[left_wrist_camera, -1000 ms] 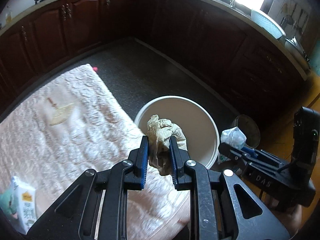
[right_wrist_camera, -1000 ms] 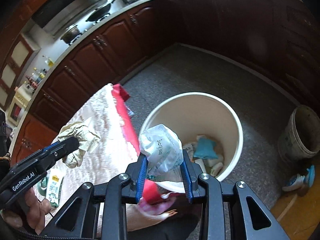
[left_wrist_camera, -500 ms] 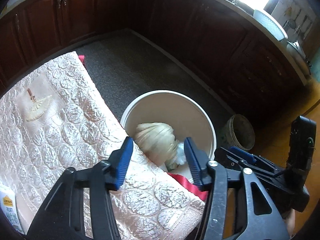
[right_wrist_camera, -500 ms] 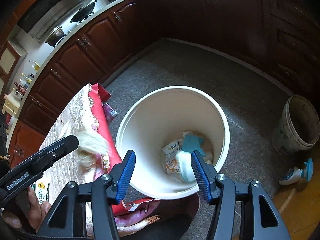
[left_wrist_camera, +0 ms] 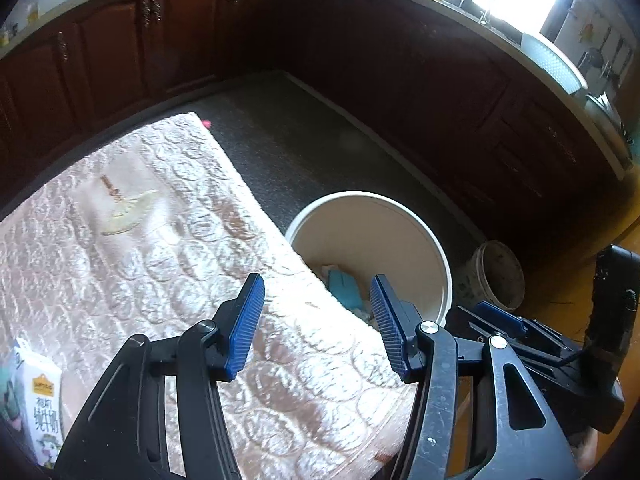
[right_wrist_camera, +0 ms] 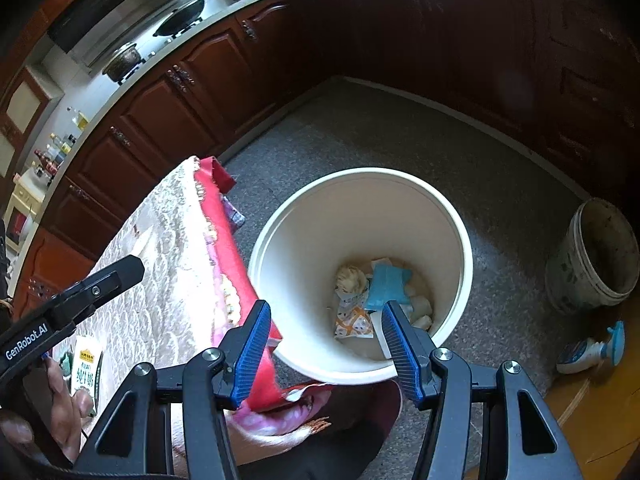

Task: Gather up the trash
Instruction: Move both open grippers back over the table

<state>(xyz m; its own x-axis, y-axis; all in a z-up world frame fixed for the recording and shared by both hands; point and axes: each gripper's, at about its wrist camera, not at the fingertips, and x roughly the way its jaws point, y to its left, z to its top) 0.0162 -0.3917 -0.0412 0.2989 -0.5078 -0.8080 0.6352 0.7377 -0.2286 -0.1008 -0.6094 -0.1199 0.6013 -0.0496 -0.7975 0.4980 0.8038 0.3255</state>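
A cream trash bucket (right_wrist_camera: 460, 236) stands on the floor beside the table; it also shows in the left wrist view (left_wrist_camera: 436, 248). Inside lie a crumpled beige wad (right_wrist_camera: 350, 278), a blue packet (right_wrist_camera: 386, 286) and white wrappers (right_wrist_camera: 354, 320). My left gripper (left_wrist_camera: 316, 320) is open and empty above the table's edge near the bucket. My right gripper (right_wrist_camera: 326, 340) is open and empty above the bucket's near rim. A milk carton (left_wrist_camera: 38, 412) lies on the table at the far left; it also shows in the right wrist view (right_wrist_camera: 86, 366).
The table has a pink quilted cloth (left_wrist_camera: 140, 248) with a red hem (right_wrist_camera: 228, 256). A dirty small bucket (right_wrist_camera: 596, 256) and a spray bottle (right_wrist_camera: 592, 350) sit on the floor to the right. Dark wood cabinets (left_wrist_camera: 400, 60) ring the grey floor.
Both grippers opened and dropped their loads: the beige wad and the white wrapper fell into the bucket. My left gripper has drawn back over the table.
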